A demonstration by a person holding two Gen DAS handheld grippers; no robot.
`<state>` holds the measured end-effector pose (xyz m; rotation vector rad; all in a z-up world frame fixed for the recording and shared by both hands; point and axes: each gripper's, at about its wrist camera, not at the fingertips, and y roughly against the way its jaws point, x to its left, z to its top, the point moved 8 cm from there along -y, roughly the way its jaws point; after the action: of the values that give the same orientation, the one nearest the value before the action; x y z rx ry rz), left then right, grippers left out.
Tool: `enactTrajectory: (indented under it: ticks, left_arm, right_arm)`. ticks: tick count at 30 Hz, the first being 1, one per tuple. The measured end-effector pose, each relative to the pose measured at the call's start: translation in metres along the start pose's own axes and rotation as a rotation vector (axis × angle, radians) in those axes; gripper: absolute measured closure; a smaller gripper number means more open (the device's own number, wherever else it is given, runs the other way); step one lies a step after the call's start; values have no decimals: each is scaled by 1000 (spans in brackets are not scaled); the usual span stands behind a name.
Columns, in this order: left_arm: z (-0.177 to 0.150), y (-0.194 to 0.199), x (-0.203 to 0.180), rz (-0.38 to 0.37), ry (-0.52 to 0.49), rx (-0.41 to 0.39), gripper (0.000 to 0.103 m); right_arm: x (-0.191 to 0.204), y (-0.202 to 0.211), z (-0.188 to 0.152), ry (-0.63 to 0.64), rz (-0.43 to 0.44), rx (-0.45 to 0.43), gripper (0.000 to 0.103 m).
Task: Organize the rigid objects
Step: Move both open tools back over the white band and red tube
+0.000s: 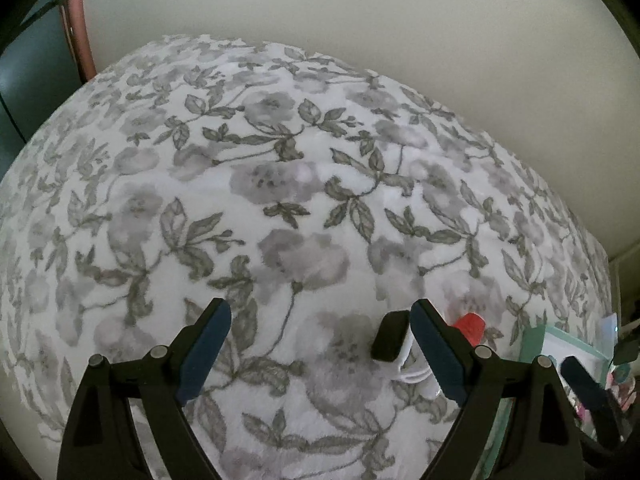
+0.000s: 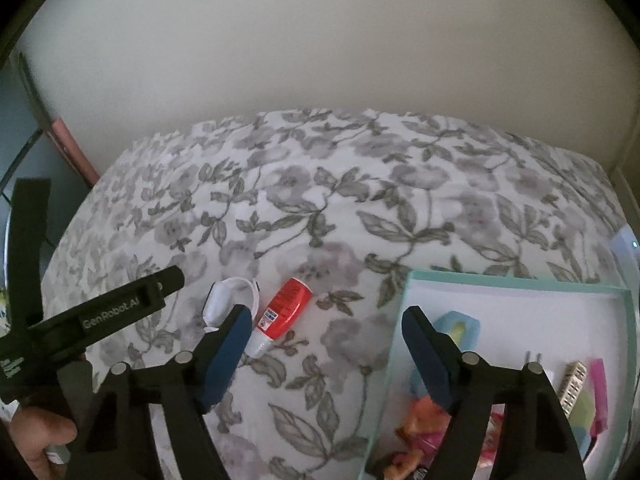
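My left gripper (image 1: pixel 320 316) is open and empty over the floral blanket (image 1: pixel 280 200). A black and white smartwatch (image 1: pixel 390 338) lies just inside its right finger. The watch also shows in the right wrist view (image 2: pixel 230 296), left of a red and white tube (image 2: pixel 282 310). The tube's red end peeks out in the left wrist view (image 1: pixel 471 326). My right gripper (image 2: pixel 326 320) is open and empty, its right finger over the mint-edged box (image 2: pixel 500 280). The left gripper's body (image 2: pixel 92 320) shows at the left of the right wrist view.
The box holds several small items, among them a pale blue case (image 2: pixel 456 326), a pink bar (image 2: pixel 599 392) and orange and pink packets (image 2: pixel 428 432). A pale wall (image 2: pixel 320 60) stands behind the bed. A pink board (image 1: pixel 78 32) leans at the far left.
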<state>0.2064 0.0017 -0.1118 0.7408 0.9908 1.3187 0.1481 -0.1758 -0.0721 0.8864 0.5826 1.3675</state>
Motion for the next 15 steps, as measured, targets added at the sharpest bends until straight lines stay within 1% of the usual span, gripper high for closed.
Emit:
enactTrajectory:
  ticks: [2, 5, 7, 10, 14, 15]
  left_arm:
    - [1, -3, 1, -1, 3, -3, 12]
    - [4, -6, 1, 9, -4, -16, 12]
    - [4, -10, 1, -5, 0, -5, 12]
    - [1, -18, -1, -21, 6, 19, 12]
    - [-4, -27, -6, -30, -13, 51, 12]
    - [-5, -28, -8, -32, -19, 56, 12]
  right_arm:
    - [3, -6, 0, 10, 3, 6, 30]
    - [6, -17, 1, 18, 4, 20, 33]
    - [9, -24, 1, 15, 13, 29, 38]
    - [13, -37, 1, 18, 19, 47, 43]
    - [19, -53, -3, 25, 28, 78, 44]
    - [19, -56, -4, 27, 27, 86, 47]
